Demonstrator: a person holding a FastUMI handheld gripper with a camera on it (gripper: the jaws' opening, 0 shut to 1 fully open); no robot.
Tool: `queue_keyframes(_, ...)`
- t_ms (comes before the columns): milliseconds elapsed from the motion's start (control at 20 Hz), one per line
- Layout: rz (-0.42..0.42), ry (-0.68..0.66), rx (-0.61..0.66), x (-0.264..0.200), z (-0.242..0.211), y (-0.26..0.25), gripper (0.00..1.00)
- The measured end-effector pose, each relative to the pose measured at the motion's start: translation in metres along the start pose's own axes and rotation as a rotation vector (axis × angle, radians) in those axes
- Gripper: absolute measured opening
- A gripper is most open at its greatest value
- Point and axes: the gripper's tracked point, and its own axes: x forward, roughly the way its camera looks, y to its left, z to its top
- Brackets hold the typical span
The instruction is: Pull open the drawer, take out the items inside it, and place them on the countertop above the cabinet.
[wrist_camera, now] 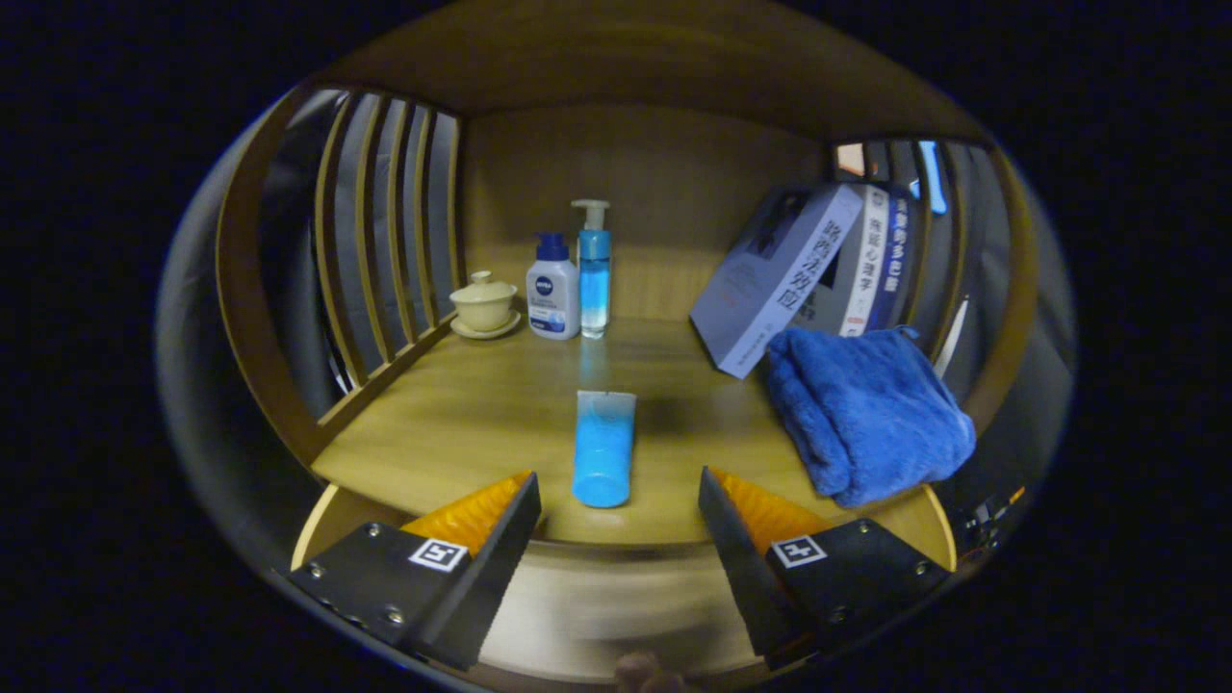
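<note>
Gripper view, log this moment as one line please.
gripper: open, holding nothing | blue tube: lying on countertop, just ahead between fingers | blue towel: on countertop beside leaning books

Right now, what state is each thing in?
gripper: open, fingers apart, holding nothing
blue tube: lying flat on the countertop, just ahead of the fingers
blue towel: folded, lying
books: leaning
pump bottles: upright
lidded cup: lid on, on saucer
</note>
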Motion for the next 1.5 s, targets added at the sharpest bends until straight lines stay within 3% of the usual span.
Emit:
queue_keyframes(350,0.008,-0.070,0.012,-0.099,-0.018,-0.002,0.99)
queue_keyframes(550,0.005,-0.057,0.006,-0.149,-0.064,-0.006,0.99)
queue_keyframes(700,0.003,-0.052,0.074,-0.167,-0.097,-0.013,0.99)
queue_keyframes(950,-0.053,-0.111,0.194,-0.173,-0.130,-0.047,0.99)
queue_keyframes(1100,-0.039,-0.127,0.248,-0.158,-0.148,-0.051,1.00)
queue_keyframes(1500,0.007,-0.178,0.202,-0.136,-0.172,-0.035,1.00)
